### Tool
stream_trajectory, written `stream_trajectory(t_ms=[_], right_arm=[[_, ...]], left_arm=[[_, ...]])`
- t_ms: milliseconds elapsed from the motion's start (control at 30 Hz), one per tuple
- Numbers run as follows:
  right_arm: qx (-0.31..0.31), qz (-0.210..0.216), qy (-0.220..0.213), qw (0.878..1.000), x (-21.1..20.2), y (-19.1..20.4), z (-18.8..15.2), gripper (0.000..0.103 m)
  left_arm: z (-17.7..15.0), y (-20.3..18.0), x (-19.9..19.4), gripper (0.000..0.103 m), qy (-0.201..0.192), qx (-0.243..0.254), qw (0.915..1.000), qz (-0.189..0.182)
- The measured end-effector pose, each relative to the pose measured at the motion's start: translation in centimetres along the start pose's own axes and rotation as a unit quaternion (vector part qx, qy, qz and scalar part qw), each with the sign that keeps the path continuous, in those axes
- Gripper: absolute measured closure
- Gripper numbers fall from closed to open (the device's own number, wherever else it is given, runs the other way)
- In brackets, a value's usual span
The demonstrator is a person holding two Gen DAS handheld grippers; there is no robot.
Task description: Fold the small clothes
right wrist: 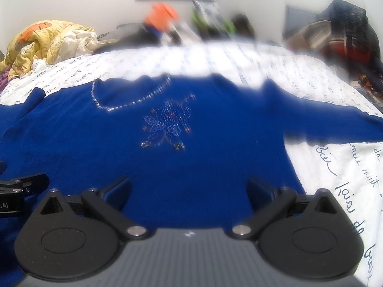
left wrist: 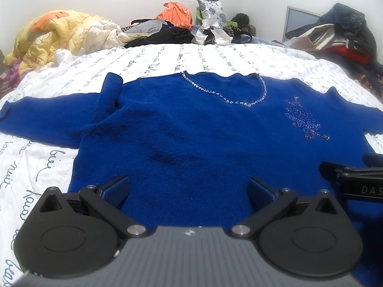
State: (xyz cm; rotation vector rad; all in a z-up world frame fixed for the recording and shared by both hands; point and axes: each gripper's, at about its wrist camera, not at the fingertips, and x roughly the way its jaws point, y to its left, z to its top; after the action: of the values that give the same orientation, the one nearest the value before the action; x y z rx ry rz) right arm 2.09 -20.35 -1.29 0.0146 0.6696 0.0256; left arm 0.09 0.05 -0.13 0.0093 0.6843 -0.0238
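Two grippers, both jaws spread wide, nothing held. Left gripper [left wrist: 189,191] hovers over near hem, left part of blue sweater [left wrist: 191,131]; right gripper [right wrist: 189,191] over near hem, right part, side by side. Sweater lies flat, front up, on white script-print bedspread [left wrist: 167,57]. Hem near, beaded neckline [left wrist: 229,95] far, so body runs near-to-far; sleeves stretch left-right, the longer span. Left sleeve cuff [left wrist: 111,83] folded back. Sequin motif [right wrist: 170,126] on chest, right of centre. Far: yellow quilt [left wrist: 47,35], orange bag [left wrist: 177,14], clothes pile [left wrist: 340,31].
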Motion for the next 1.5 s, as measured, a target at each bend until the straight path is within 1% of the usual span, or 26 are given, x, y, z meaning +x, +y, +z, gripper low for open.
stream_trajectory(t_ms=[1000, 1267, 1300, 1467, 1500], right_arm=[[0.000, 0.002, 0.001, 1.000, -0.02, 0.01, 0.01, 0.000], [0.000, 0.001, -0.004, 1.000, 0.01, 0.00, -0.02, 0.000], [0.000, -0.001, -0.010, 1.000, 0.01, 0.01, -0.02, 0.000], [-0.001, 0.002, -0.004, 1.000, 0.01, 0.07, 0.12, 0.000], [-0.006, 0.009, 0.003, 1.000, -0.01, -0.07, 0.32, 0.000]], left_arm=[[0.07, 0.00, -0.01, 0.000, 0.000, 0.001, 1.0000, 0.004], [0.08, 0.00, -0.02, 0.000, 0.000, 0.001, 1.0000, 0.004], [0.07, 0.00, -0.01, 0.000, 0.000, 0.001, 1.0000, 0.004], [0.08, 0.00, -0.02, 0.000, 0.000, 0.001, 1.0000, 0.004], [0.07, 0.00, -0.01, 0.000, 0.000, 0.001, 1.0000, 0.004]])
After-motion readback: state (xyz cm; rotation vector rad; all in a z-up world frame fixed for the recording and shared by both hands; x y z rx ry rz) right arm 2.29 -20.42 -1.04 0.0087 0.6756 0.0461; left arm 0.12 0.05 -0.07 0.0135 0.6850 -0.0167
